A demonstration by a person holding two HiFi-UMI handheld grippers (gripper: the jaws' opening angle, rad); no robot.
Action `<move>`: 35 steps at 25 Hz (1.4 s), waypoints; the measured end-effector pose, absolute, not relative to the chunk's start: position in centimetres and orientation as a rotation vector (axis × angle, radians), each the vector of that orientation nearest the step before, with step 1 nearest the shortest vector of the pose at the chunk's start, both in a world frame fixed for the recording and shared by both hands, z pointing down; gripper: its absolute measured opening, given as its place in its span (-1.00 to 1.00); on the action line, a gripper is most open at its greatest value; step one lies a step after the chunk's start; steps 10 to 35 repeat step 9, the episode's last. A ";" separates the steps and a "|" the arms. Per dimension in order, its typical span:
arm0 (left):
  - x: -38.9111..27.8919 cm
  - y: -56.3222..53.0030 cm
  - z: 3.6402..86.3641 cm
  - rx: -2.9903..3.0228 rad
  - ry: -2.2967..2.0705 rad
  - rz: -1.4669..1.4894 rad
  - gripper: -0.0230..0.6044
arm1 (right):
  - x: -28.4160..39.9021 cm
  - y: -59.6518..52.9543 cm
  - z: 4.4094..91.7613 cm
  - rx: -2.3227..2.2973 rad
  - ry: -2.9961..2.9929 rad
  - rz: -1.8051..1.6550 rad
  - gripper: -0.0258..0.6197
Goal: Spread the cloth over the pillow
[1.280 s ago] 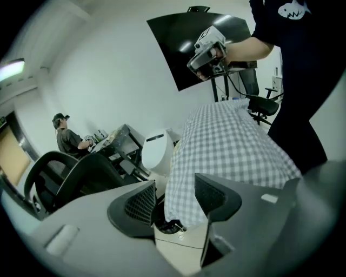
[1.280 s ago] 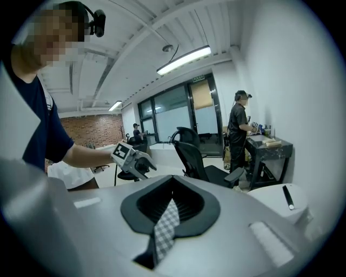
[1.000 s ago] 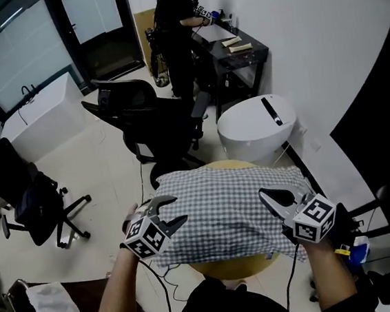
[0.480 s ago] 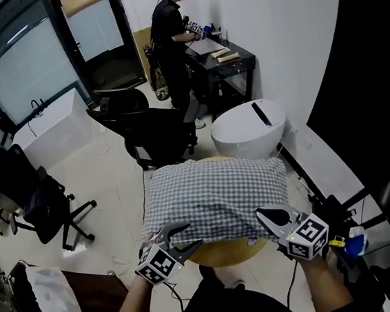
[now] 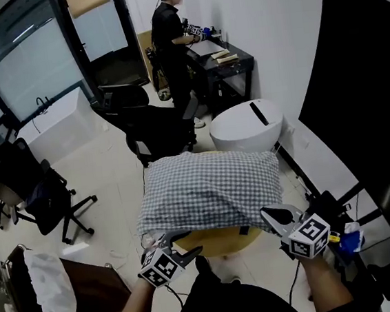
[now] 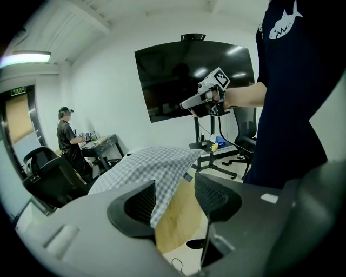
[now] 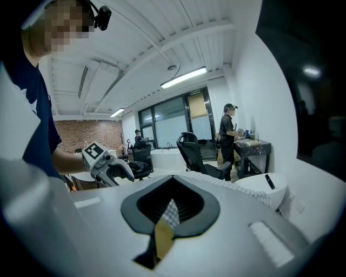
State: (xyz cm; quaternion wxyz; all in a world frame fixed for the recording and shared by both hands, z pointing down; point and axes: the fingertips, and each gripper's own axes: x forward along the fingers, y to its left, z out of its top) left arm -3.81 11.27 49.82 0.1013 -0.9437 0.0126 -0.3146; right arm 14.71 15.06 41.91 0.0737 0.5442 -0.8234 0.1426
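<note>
A blue-and-white checked cloth [image 5: 209, 188] lies spread over the pillow, which shows only as a bulge under it, on a round wooden table [image 5: 218, 243]. My left gripper [image 5: 182, 244] is open at the cloth's near left corner; in the left gripper view the cloth's [image 6: 151, 167] hanging edge lies beyond the gap between the jaws, untouched. My right gripper [image 5: 266, 214] is shut just off the near right corner. In the right gripper view only a sliver of cloth and wood shows through its closed jaws. Each gripper appears in the other's view: the right gripper [image 6: 185, 105] and the left gripper [image 7: 128, 173].
A black office chair [image 5: 154, 128] and a white round stool [image 5: 247, 125] stand behind the table. A person [image 5: 171, 29] works at a black desk farther back. A large black screen [image 5: 369, 99] is on the right, another chair [image 5: 44, 199] on the left.
Both grippers have drawn back from above the cloth to its near edge. The cloth has stayed on the pillow. The left jaws remain open and the right remain shut.
</note>
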 end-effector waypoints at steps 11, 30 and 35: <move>-3.7 12.1 50.7 -2.788 0.061 -0.950 -0.23 | 15.0 16.0 42.1 1.617 -2.478 0.434 -0.90; -3.7 12.1 50.7 -2.788 0.061 -0.950 -0.23 | 15.0 16.0 42.1 1.617 -2.478 0.434 -0.90; -3.7 12.1 50.7 -2.788 0.061 -0.950 -0.23 | 15.0 16.0 42.1 1.617 -2.478 0.434 -0.90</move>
